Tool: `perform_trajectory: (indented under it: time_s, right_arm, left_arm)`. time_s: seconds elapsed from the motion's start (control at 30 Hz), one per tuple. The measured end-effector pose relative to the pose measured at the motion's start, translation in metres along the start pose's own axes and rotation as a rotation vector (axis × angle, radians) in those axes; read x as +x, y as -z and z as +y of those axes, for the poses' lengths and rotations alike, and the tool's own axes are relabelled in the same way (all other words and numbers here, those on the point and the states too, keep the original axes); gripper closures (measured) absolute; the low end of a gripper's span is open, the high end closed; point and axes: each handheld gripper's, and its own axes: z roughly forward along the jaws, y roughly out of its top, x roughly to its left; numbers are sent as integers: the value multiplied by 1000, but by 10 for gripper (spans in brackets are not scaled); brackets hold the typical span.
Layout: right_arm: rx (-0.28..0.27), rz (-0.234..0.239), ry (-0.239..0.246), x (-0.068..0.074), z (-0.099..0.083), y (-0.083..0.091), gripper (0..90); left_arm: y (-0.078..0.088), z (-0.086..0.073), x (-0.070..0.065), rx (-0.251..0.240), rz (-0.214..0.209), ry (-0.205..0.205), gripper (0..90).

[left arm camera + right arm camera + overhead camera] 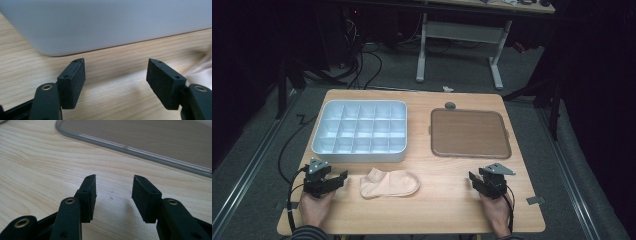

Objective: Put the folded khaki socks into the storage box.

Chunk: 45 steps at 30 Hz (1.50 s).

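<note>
The sock (390, 183) lies flat on the table (447, 210), near the front edge, between the two grippers and closer to the left one. It is pale peach, with its toe end pointing right. It touches neither gripper.

The left gripper (343, 176) rests low over the table at the front left, held by the left hand (315, 207). Its jaws stand wide apart with nothing between them. In the left gripper view (115, 75), bare wood shows between the pads, the organizer wall (105, 25) rises just ahead, and a blurred pale edge of the sock (200, 71) lies at the right margin.

The right gripper (474, 178) sits at the front right, held by the right hand (496, 212). Its jaws stand partly open, narrower than the left pair, and hold nothing. In the right gripper view (113, 195), bare wood lies between the pads and the tray rim (140, 151) runs ahead.

The white organizer (359, 155), divided into compartments, sits at the rear left. The brown tray (470, 134) sits at the rear right, well apart from the sock.
</note>
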Motion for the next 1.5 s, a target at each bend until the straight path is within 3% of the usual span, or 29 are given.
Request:
perform_trajectory:
  time_s: [0.07, 0.3, 0.33, 0.37, 0.43, 0.57, 0.7, 0.87, 1.1, 1.33, 1.43, 1.5]
  right_arm:
    - [-12, 9, 0, 3, 0, 2, 536]
    - [-19, 49, 20, 14, 1, 2, 520]
    - [-11, 64, 21, 18, 2, 2, 535]
    - [-11, 64, 21, 18, 2, 2, 535]
    - [-4, 77, 42, 26, 3, 3, 551]
    - [-4, 101, 38, 33, 1, 1, 574]
    - [6, 138, 50, 47, 3, -2, 611]
    - [-11, 178, 75, 61, 5, 3, 627]
    - [-25, 262, 133, 91, 13, 2, 631]
    - [-10, 311, 174, 114, 24, -8, 630]
    - [-13, 318, 175, 119, 28, -9, 627]
    - [-16, 334, 151, 123, 32, -12, 623]
  left_arm:
    - [1, 1, -2, 10, -55, 27, 338]
    - [7, 4, -14, 13, -122, 29, 342]
    - [9, 5, -18, 21, -138, 31, 381]
    - [9, 5, -18, 21, -138, 31, 383]
    - [9, 4, -29, 17, -128, -10, 391]
    - [8, 2, -36, 6, -150, -11, 390]
    - [8, 3, -47, -15, -120, -77, 423]
    - [5, 5, -54, -5, -149, -83, 416]
    - [0, 7, -62, 33, -127, -113, 397]
    - [-5, 1, -67, 27, -139, -108, 394]
    - [-7, 2, -69, 38, -137, -120, 389]
    - [-9, 2, -71, 38, -122, -136, 394]
